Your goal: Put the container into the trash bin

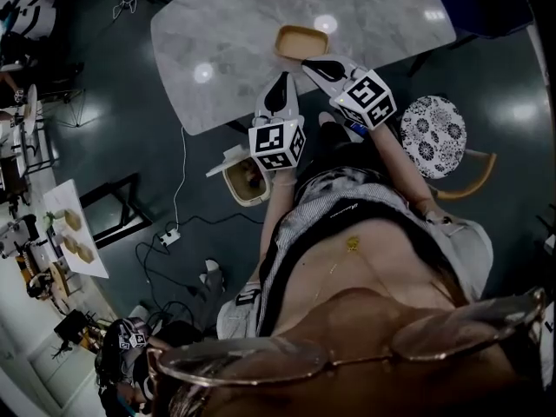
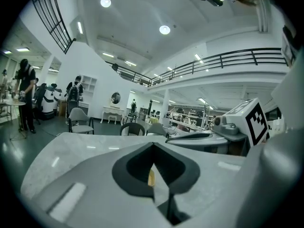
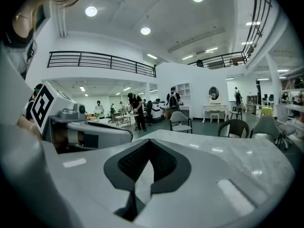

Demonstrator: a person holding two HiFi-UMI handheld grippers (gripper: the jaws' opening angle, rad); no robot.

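On my feed the left hand-held gripper is clenched: its dark pads meet at the tips with nothing held between them. Only a narrow slit stays open lower down, and a tan sliver shows through it that I cannot identify. The right hand-held gripper is in the same state, with the jaws together, nothing in them, and pale desk surface showing through the slit.

From the head view, both are raised side by side in front of the person's body, the left hand-held gripper a little nearer the body than the right hand-held gripper. Each gripper's camera catches the other beside it.

The container, a shallow tan tray, sits on the marble desk near its closest edge. It lies just ahead of the right jaw tips, and I cannot tell whether they touch it.

The trash bin stands on the dark floor below the desk edge, just beside the left gripper's marker cube as the head view shows it, with its white lid tipped open.

Further out, a stool with a patterned seat stands to the person's right. A power strip with a white cable lies on the floor to the left. In the hall behind, I see chairs and people standing at a far table.
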